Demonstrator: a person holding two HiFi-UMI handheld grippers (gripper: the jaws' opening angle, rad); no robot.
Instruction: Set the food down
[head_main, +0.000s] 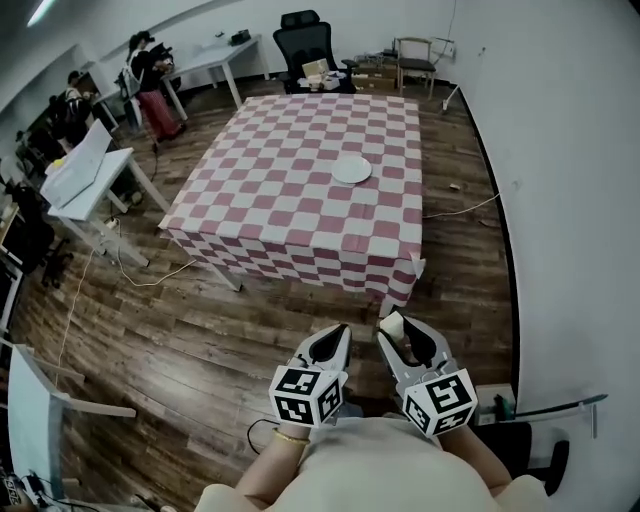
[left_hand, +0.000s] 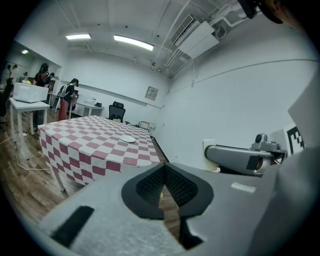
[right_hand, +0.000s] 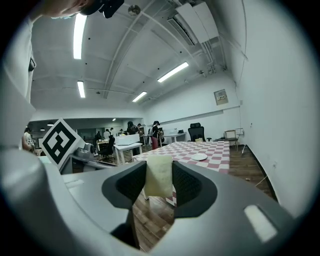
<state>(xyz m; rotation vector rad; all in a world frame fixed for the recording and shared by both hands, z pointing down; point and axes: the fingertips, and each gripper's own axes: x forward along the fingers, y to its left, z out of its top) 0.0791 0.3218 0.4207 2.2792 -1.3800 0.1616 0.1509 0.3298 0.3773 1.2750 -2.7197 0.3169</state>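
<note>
My right gripper is shut on a pale yellowish piece of food, held upright between the jaws; the head view shows that food at the right gripper, low and over the wooden floor. My left gripper is shut with nothing in it, its jaws meeting. A white plate lies on the red-and-white checked table ahead, well beyond both grippers. The plate also shows in the right gripper view and, as the plate, in the left gripper view.
A white wall runs along the right. White desks and people stand at the left and back. A black office chair sits behind the table. Cables trail on the floor by the table's left.
</note>
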